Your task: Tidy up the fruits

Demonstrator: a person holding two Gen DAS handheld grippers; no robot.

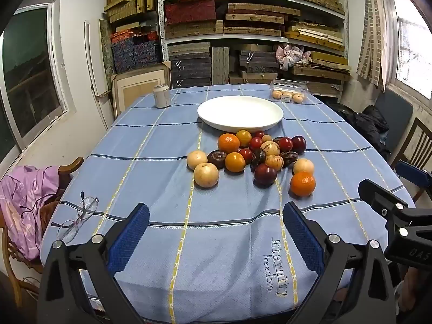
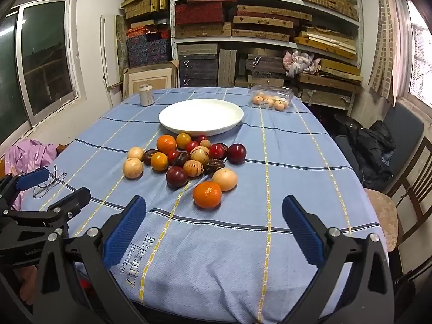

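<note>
A pile of several fruits (image 1: 253, 156) lies on the blue checked tablecloth: oranges, dark red plums, pale round fruits and small tomatoes. It also shows in the right wrist view (image 2: 189, 159). An empty white plate (image 1: 240, 113) stands just behind the pile; it shows in the right wrist view too (image 2: 201, 117). My left gripper (image 1: 216, 216) is open and empty, over the near part of the table, short of the fruits. My right gripper (image 2: 213, 210) is open and empty, with the nearest orange (image 2: 207, 194) just ahead of its fingers.
A can (image 1: 162, 95) stands at the back left. A clear plastic box with pale fruits (image 1: 289, 91) sits at the back right. Glasses (image 1: 78, 216) lie near the left table edge. Chairs stand on both sides, and shelves with boxes behind.
</note>
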